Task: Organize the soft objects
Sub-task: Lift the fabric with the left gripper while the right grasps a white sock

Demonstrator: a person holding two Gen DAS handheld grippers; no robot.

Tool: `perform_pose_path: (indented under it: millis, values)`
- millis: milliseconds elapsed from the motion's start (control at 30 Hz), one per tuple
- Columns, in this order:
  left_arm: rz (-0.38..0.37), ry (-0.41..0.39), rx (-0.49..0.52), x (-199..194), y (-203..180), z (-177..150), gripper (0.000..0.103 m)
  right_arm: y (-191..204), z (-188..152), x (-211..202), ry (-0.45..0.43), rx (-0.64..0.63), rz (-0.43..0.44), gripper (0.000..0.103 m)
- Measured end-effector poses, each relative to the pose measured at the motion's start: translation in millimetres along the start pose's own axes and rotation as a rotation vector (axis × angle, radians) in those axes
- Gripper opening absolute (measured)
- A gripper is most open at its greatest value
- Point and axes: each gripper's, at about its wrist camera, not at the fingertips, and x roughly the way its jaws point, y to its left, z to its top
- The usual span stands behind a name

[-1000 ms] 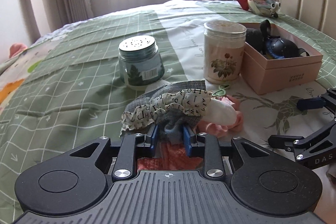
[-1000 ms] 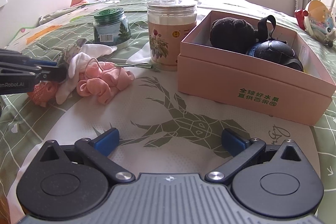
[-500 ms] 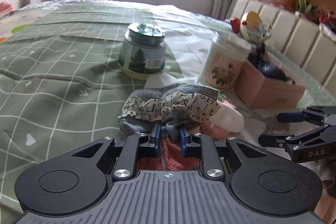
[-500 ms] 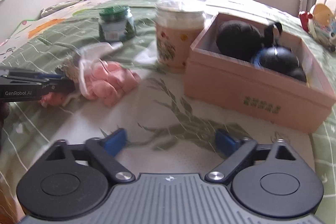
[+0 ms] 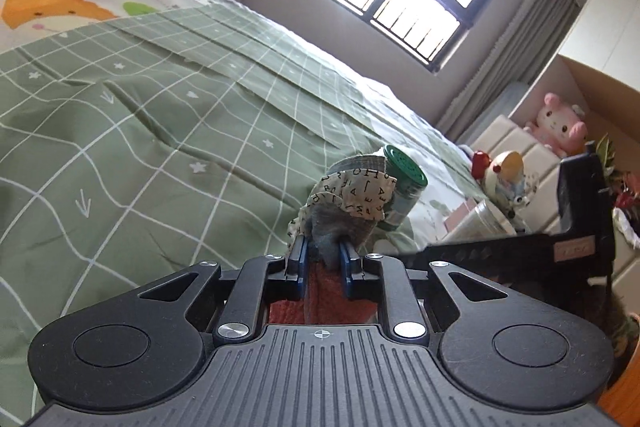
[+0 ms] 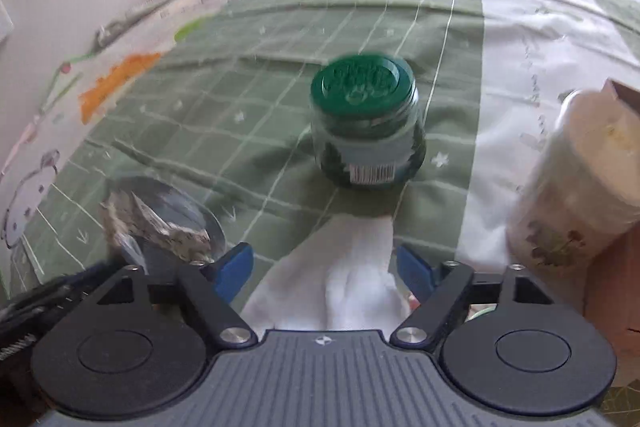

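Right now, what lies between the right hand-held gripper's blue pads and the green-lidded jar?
A white soft cloth stretches from between the pads to the green-lidded jar, per the right wrist view.

Grey sock [image 5: 338,227], letter-print frill cuff, bunched, lifted off bed, pinched at toe. White sock [image 6: 344,267] flat on bedspread, near green-lidded jar.

Loose black letters on frilled cloth [image 5: 356,193]
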Motion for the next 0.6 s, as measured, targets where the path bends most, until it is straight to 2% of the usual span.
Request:
perform_pose_path:
  millis: [67, 100, 200, 300, 500, 600]
  values:
    - [-0.012, -0.012, -0.001, -0.8, 3.1, 7.1, 0.019, 14.5, -6.0, -2.9, -0.007, -0.093, -0.037, 0.028]
    - [-0.018, -0.025, 0.006, -0.9, 1.8, 12.4, 0.019, 18.2, -5.4, -10.4, -0.014, -0.123, -0.038, 0.009]
    - [-0.047, -0.057, 0.029, 1.6, -8.3, 37.7, 0.019, 12.3, 9.4, -50.4, -0.092, -0.126, -0.023, 0.009]
    - [-0.096, -0.098, 0.079, 5.4, -36.1, 70.9, 0.019, -3.2, 33.3, -101.0, -0.193, -0.118, -0.028, 0.009]
    - [-0.159, -0.194, 0.276, 25.5, -130.4, 128.9, 0.019, -43.0, 65.6, -184.4, -0.373, -0.067, -0.056, 0.009]
    - [-0.192, -0.186, 0.307, 41.9, -173.2, 141.5, 0.019, -66.1, 69.8, -219.2, -0.457, -0.04, -0.087, 0.009]
